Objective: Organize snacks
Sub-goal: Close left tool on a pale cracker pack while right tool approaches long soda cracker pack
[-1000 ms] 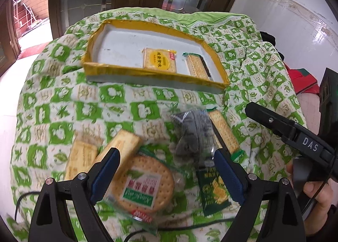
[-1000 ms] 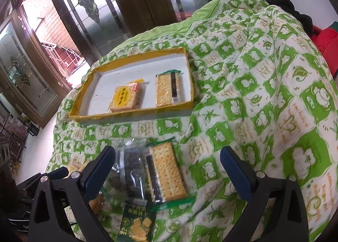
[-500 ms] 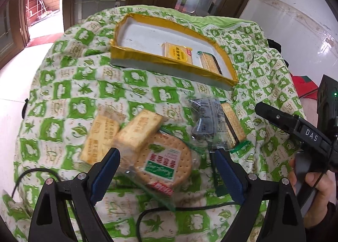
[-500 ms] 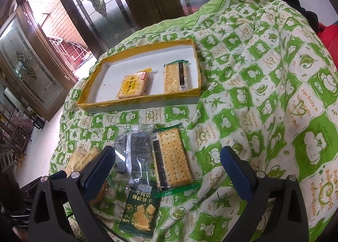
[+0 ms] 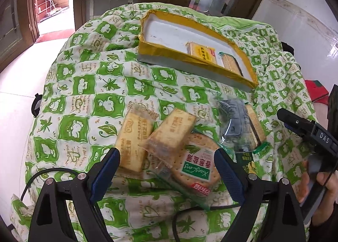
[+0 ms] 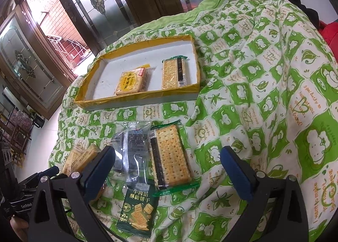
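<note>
Your right gripper [image 6: 168, 170] hangs wide open above loose snacks.
Below it you see a long cracker pack in clear wrap with green ends [image 6: 171, 155], a crumpled transparent bag [image 6: 132, 146] and a dark green biscuit packet [image 6: 138, 210] on the green-and-white cloth [image 6: 264, 94]; the yellow-rimmed white tray [image 6: 137, 96] holds two packs.

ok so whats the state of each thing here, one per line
left gripper: jaws open, empty
right gripper: jaws open, empty
yellow tray: holds two packets
yellow packet: flat in tray
cracker sleeve: flat on cloth, sealed
round biscuit pack: partly under a rectangular packet
</note>
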Demonstrator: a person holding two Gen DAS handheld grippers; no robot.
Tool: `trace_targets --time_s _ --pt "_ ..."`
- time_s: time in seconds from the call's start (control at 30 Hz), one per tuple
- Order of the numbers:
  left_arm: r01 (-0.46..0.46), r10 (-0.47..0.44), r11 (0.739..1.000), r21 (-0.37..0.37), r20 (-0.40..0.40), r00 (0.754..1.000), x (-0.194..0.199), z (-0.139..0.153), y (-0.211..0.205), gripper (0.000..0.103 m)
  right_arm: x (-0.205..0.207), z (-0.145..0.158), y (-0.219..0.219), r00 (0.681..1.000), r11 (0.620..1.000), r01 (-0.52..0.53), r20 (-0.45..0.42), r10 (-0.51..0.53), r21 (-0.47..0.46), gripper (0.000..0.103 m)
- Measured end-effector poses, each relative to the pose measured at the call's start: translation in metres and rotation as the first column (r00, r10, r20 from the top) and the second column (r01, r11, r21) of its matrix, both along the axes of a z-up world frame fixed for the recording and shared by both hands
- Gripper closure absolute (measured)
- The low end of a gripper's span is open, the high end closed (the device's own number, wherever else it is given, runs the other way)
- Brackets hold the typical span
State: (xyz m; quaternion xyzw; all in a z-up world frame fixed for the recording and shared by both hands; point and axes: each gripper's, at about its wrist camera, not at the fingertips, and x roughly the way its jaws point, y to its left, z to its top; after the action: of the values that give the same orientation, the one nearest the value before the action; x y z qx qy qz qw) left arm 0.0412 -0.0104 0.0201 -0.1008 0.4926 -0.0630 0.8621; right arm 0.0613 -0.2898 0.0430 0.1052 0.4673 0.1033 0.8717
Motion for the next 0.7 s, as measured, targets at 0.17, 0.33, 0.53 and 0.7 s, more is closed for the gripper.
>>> trace_targets --time_s 0.17,0.33,0.53,0.7 --pt "0.0 0.0 1.0 -0.007 -0.009 1.0 0.0 -0.003 0.002 0.01 0.001 -0.004 -0.002 1.0 1.0 0.004 -0.015 -0.004 -0.007 0.003" --pt "0.006 -0.006 1.0 0.01 -0.009 1.0 0.001 -0.003 0.001 0.01 0.002 -0.008 0.004 0.999 0.999 -0.025 -0.033 0.024 -0.022 0.003" --pt "-0.015 0.015 1.0 0.017 -0.006 1.0 0.003 -0.001 0.013 0.01 0.002 -0.013 0.008 0.997 0.998 -0.054 -0.06 0.052 -0.034 0.014" --pt "-0.038 0.038 0.999 0.012 -0.004 0.999 0.004 0.0 0.024 0.01 0.004 -0.028 0.012 0.989 0.995 -0.081 -0.131 0.073 -0.057 0.028"
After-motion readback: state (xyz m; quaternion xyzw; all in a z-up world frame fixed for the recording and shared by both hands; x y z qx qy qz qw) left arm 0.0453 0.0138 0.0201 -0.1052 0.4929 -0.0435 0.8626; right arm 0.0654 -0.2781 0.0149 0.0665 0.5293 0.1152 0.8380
